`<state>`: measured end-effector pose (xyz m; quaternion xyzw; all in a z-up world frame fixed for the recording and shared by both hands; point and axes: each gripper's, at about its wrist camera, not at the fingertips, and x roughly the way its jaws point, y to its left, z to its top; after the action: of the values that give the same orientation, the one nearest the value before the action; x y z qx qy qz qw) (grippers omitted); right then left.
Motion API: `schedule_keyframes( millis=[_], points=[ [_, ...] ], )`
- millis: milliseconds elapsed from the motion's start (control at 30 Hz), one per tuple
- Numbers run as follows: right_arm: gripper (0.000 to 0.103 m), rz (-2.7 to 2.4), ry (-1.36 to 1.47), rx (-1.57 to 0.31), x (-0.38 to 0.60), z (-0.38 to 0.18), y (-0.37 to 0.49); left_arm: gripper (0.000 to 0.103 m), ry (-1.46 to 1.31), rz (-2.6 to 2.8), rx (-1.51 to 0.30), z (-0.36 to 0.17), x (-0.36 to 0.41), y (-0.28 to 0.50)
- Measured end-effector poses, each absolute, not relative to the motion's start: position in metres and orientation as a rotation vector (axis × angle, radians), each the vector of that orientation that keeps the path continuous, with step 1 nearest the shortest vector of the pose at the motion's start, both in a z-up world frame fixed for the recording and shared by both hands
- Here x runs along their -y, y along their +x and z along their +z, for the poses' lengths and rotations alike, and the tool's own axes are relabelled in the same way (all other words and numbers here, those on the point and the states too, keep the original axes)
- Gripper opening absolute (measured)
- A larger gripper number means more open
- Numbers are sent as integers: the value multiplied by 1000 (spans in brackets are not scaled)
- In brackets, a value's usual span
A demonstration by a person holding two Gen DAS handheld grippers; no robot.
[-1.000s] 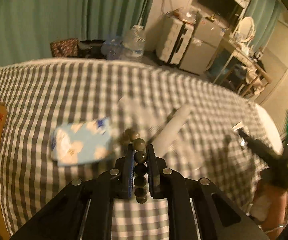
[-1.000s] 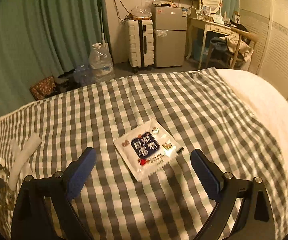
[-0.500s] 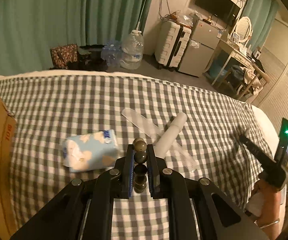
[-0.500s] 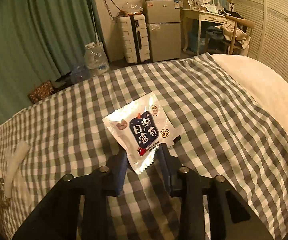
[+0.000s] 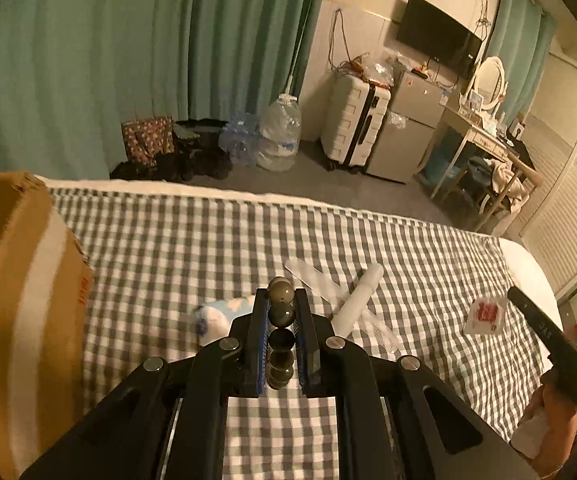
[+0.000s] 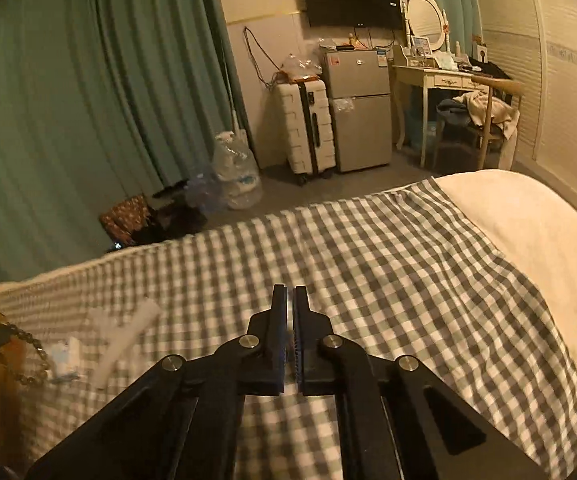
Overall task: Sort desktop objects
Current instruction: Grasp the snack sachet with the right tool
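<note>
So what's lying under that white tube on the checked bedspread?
Under the white plastic tube lies a flat clear plastic strip, crossing beneath it on the grey-checked bedspread. The crossing itself is covered.

Tissue pack blurred, half hidden; box cut off.

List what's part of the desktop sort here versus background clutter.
Job:
bead bracelet gripped in left tool
snack packet at right tool
tissue pack, white tube, cardboard box

Lying about:
suitcase, mini fridge, water jug, TV
</note>
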<state>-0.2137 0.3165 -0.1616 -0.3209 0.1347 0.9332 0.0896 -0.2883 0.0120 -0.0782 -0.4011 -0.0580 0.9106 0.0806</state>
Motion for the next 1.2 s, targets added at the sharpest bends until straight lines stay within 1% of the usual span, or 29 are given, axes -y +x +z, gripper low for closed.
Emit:
schedule_keyframes(
  millis=[100,167,200,267,300,333,400,467,600,667,700,733,767,800,833,933,1067,1200],
  points=[
    [3,2746,-997,-363,-316,-166,-214,11,-1201,2721,188,-71,2,-284],
    [3,2711,-1039,-387,-320,-177,-214,11,-1201,2726,173,-70,9,-280],
    [6,2681,-1067,-404,-325,-184,-214,11,-1200,2729,167,-71,10,-279],
    [35,2644,-1072,-453,-334,-193,-213,11,-1208,2730,167,-74,13,-278],
    [67,2634,-1067,-473,-338,-195,-211,11,-1216,2728,171,-77,14,-278],
    [78,2628,-1051,-487,-340,-197,-209,11,-1228,2728,174,-80,14,-279],
    [78,2630,-1036,-483,-343,-199,-208,11,-1261,2720,191,-89,13,-282],
    [78,2609,-1064,-432,-346,-203,-213,11,-1282,2712,201,-96,10,-288],
    [77,2580,-1133,-405,-351,-223,-224,11,-1303,2703,171,-107,-2,-296],
    [70,2567,-1154,-436,-355,-232,-231,11,-1321,2693,169,-113,-8,-302],
    [57,2561,-1158,-457,-358,-235,-232,11,-1327,2690,165,-114,-12,-304],
    [50,2549,-1171,-473,-361,-238,-234,11,-1332,2689,159,-115,-14,-306],
    [49,2543,-1180,-483,-363,-241,-234,11,-1334,2689,152,-117,-15,-307],
    [46,2551,-1164,-478,-365,-241,-232,11,-1335,2686,148,-118,-18,-308],
    [35,2561,-1158,-473,-365,-240,-231,11,-1336,2685,144,-120,-19,-308],
    [25,2584,-1143,-440,-364,-233,-230,11,-1336,2681,134,-121,-23,-308],
    [20,2599,-1121,-456,-368,-228,-227,11,-1333,2681,109,-120,-25,-305],
    [12,2607,-1079,-476,-371,-221,-221,11,-1340,2691,129,-119,-18,-304]
  ],
)
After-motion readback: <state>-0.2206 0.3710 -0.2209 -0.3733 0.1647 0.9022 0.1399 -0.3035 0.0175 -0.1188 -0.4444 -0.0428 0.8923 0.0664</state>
